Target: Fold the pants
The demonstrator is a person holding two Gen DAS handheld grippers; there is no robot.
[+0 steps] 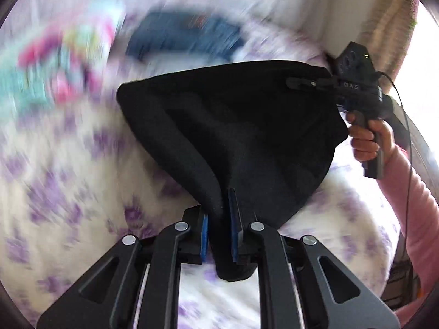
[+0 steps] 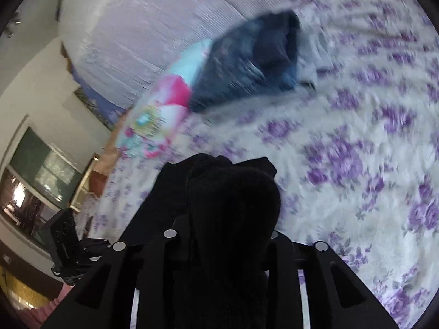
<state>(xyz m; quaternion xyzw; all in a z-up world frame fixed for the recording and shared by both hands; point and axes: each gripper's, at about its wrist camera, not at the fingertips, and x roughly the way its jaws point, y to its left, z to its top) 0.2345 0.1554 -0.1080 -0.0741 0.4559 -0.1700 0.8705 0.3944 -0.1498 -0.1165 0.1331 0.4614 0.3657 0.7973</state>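
Note:
Black pants (image 1: 233, 126) hang stretched between my two grippers above a bed. My left gripper (image 1: 219, 219) is shut on a bunched lower corner of the cloth between its blue pads (image 1: 233, 219). My right gripper (image 1: 304, 83) shows in the left wrist view at the upper right, shut on the pants' top edge. In the right wrist view the black pants (image 2: 233, 205) bulge over my right gripper (image 2: 227, 235) and hide its fingertips. The left gripper's body (image 2: 68, 249) shows at the lower left there.
A bedspread with purple flowers (image 2: 356, 150) lies below. Folded dark blue jeans (image 2: 255, 63) and a colourful pink and teal cloth (image 2: 162, 109) lie on the far side of the bed. Furniture with glass doors (image 2: 33, 181) stands at the left.

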